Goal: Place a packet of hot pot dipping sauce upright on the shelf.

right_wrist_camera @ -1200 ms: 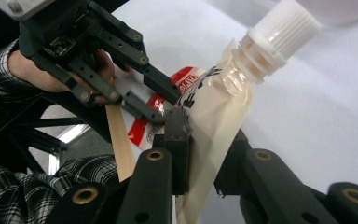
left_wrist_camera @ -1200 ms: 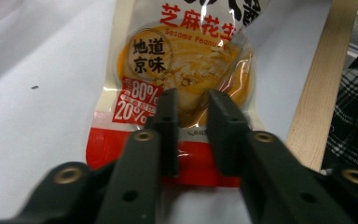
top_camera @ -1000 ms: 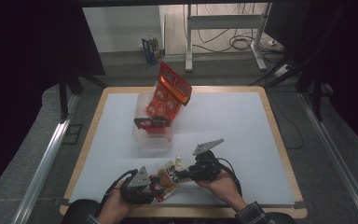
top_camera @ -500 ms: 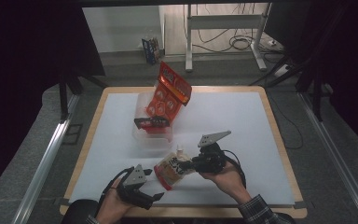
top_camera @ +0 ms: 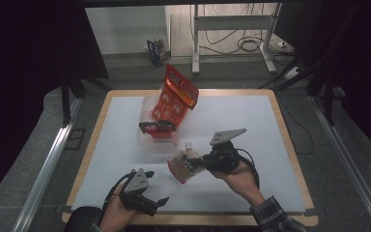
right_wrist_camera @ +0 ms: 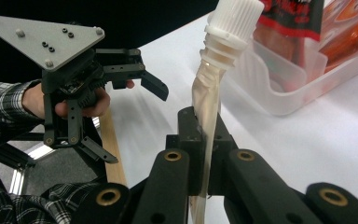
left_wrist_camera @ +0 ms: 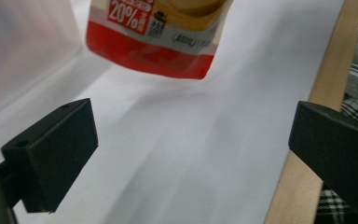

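Near the desk's front edge our left gripper (top_camera: 150, 203) rests, its jaws just opened wide around nothing. Slightly farther in, our right gripper (top_camera: 207, 162) has its jaws clamped on the spouted pouch (top_camera: 185, 165), lifted clear of the desk. We judge the handover done; dropping the pouch into the clear bin (top_camera: 160, 137) toward the desk's middle remains. The bin's contents beyond the red packets (top_camera: 174, 99) are hard to read.

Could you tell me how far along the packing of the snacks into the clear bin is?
Done: red snack packs stand in the clear bin. In hand: the right gripper is shut on a spouted pouch, held above the table; the left gripper, just opened, is empty. Left: getting the pouch into the bin.
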`<act>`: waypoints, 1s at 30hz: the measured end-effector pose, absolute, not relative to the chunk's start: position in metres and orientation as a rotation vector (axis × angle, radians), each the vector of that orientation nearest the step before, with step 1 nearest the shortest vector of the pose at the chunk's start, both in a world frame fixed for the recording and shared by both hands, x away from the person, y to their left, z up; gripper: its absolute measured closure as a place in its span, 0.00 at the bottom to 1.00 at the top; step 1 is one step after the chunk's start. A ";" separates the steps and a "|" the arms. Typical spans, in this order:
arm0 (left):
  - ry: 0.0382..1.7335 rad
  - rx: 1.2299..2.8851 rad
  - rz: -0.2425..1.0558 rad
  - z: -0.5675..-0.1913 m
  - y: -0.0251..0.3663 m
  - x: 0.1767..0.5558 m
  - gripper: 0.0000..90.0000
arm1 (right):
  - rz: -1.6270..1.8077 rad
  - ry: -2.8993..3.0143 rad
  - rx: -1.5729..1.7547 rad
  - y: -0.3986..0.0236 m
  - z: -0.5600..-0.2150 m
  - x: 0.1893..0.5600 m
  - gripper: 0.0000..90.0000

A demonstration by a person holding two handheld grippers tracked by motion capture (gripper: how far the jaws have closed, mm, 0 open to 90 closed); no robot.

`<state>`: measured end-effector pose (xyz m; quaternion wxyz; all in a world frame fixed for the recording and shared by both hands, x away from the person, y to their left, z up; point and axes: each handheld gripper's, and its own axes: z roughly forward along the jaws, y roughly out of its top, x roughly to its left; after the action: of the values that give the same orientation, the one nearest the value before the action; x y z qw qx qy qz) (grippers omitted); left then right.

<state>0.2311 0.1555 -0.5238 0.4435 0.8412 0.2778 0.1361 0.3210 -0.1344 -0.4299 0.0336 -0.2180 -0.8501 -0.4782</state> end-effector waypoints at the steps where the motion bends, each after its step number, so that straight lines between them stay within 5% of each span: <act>1: 0.691 2.085 0.344 -0.524 0.156 0.231 0.01 | -1.474 -2.617 -0.672 -0.135 -0.428 0.321 0.97; 30: 0.722 2.060 0.426 -0.519 0.165 0.223 0.00 | -1.604 -2.627 -0.741 -0.154 -0.388 0.346 0.97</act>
<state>0.2232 0.1646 -0.5191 0.4429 0.8305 0.2911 0.1716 0.3463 -0.1537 -0.3881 -0.0121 -0.2340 -0.8297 -0.5066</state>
